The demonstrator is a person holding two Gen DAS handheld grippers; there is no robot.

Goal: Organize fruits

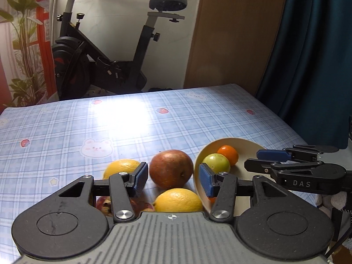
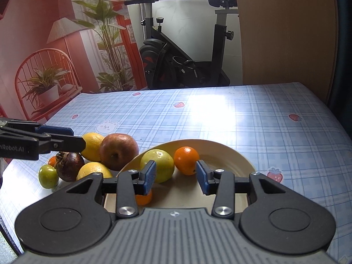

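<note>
A cream plate (image 2: 231, 156) holds a green fruit (image 2: 160, 165), an orange tangerine (image 2: 187, 159) and a second tangerine (image 2: 144, 199) low at its near edge. Left of the plate on the cloth lie a red apple (image 2: 118, 150), two lemons (image 2: 92, 145) (image 2: 92, 171), a dark mangosteen (image 2: 69, 165), a small green fruit (image 2: 48, 176) and a small tangerine (image 2: 52, 161). My right gripper (image 2: 176, 177) is open and empty over the plate. My left gripper (image 1: 173, 179) is open and empty, its jaws either side of the apple (image 1: 170, 168) and above a lemon (image 1: 178, 200).
The table has a blue plaid cloth (image 2: 242, 121) with bears and strawberries. An exercise bike (image 1: 99, 48) stands beyond the far edge. A wooden panel (image 1: 237, 33) and a dark curtain (image 1: 314, 44) are at the right. A plant mural (image 2: 44, 55) is at the left.
</note>
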